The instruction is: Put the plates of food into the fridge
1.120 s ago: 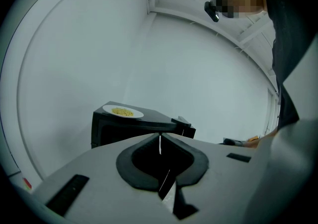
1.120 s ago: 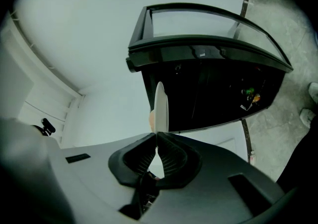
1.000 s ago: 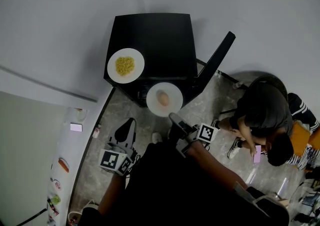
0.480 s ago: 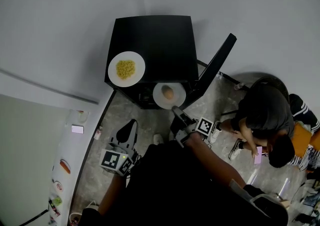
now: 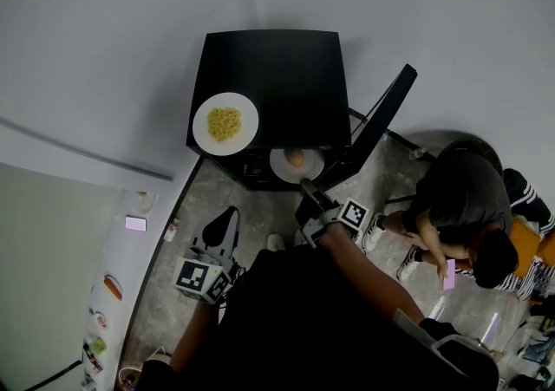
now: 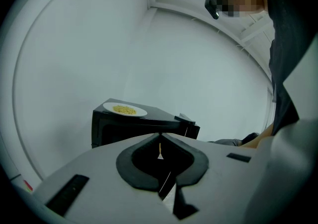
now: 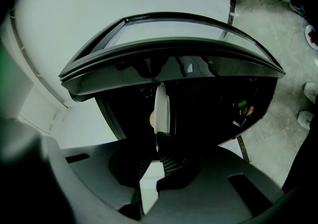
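A small black fridge [image 5: 269, 77] stands against the wall, its door [image 5: 381, 116] swung open to the right. On its top at the left rests a white plate of yellow food [image 5: 225, 124], also seen in the left gripper view [image 6: 125, 110]. My right gripper [image 5: 310, 200] is shut on the rim of a second white plate [image 5: 297, 164] carrying a round tan piece of food, at the fridge's opening and partly under its top edge. In the right gripper view this plate [image 7: 161, 109] shows edge-on between the jaws of the right gripper [image 7: 158, 141], before the dark interior. My left gripper [image 5: 221, 229] hangs low at the left, shut and holding nothing.
A person [image 5: 460, 198] sits on the floor to the right of the open door, holding a phone. A white counter [image 5: 121, 276] with several small items runs along the left. The floor in front of the fridge is grey stone pattern.
My right gripper has carried the plate with the round food forward and down, from in front of the fridge to its opening. The left gripper has stayed where it was.
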Demonstrator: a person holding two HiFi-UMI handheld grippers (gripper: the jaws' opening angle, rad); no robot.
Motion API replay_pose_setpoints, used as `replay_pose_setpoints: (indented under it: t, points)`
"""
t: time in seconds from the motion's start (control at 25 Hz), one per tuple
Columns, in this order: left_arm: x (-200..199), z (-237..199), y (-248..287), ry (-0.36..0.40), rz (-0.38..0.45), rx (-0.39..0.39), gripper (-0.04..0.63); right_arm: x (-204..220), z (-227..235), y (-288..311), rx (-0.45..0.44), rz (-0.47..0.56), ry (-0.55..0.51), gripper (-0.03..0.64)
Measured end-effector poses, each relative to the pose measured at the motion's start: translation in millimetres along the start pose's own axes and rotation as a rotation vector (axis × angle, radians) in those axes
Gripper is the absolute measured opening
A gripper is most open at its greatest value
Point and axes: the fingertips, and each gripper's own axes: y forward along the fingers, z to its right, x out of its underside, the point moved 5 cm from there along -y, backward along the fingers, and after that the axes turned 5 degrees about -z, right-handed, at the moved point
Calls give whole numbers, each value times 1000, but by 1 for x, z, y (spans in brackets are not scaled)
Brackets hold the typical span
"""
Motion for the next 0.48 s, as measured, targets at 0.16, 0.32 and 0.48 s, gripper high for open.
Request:
replay_pose_setpoints:
  t: [0.16,0.32,0.48]
  points:
    - [-3,-5,1,2,14,1,29,-8,7,7,21,35,14,34]
    - [-1,-9,3,-2,8,-1,29,-13,7,17,17,58,33,34]
    - [-2,-9,8,8,-2,4,29,-18,10,23,31,82,51,34]
